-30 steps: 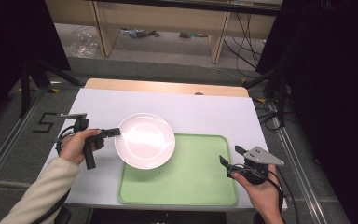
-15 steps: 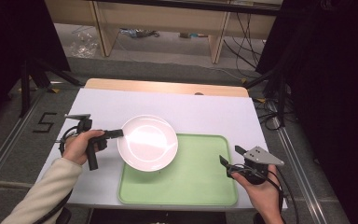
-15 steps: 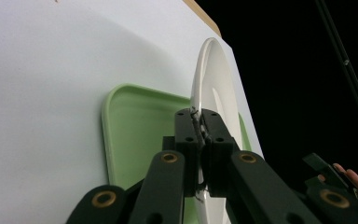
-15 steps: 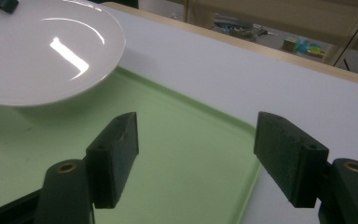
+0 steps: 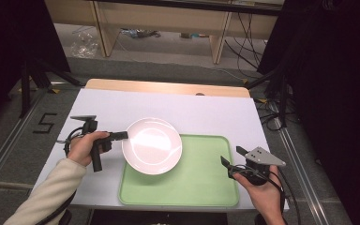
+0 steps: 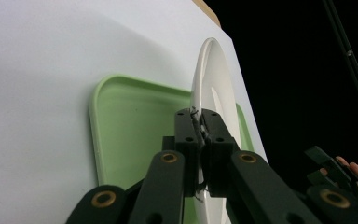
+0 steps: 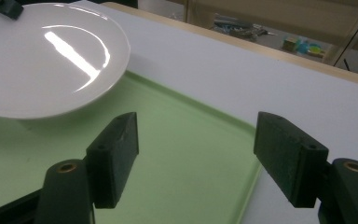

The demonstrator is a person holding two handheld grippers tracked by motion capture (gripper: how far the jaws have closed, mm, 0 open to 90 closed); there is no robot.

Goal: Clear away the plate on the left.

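A white plate (image 5: 152, 145) hangs just above the far left corner of the green tray (image 5: 187, 187). My left gripper (image 5: 123, 135) is shut on the plate's left rim. In the left gripper view the plate (image 6: 212, 79) is seen edge-on, with the two black pads (image 6: 189, 135) pinching its rim over the tray (image 6: 130, 126). My right gripper (image 5: 233, 157) stands open at the tray's right edge with nothing between its fingers. In the right gripper view its jaws (image 7: 196, 154) are wide apart over the tray (image 7: 182, 140), and the plate (image 7: 46, 56) lies ahead at the left.
A white sheet covers the table (image 5: 206, 112), with a wooden strip (image 5: 168, 87) along its far edge. Shelving and cables stand on the floor beyond. Bare sheet lies behind the tray and to its left.
The left gripper has carried the plate slightly to the right, farther over the tray. The right gripper has stayed in place.
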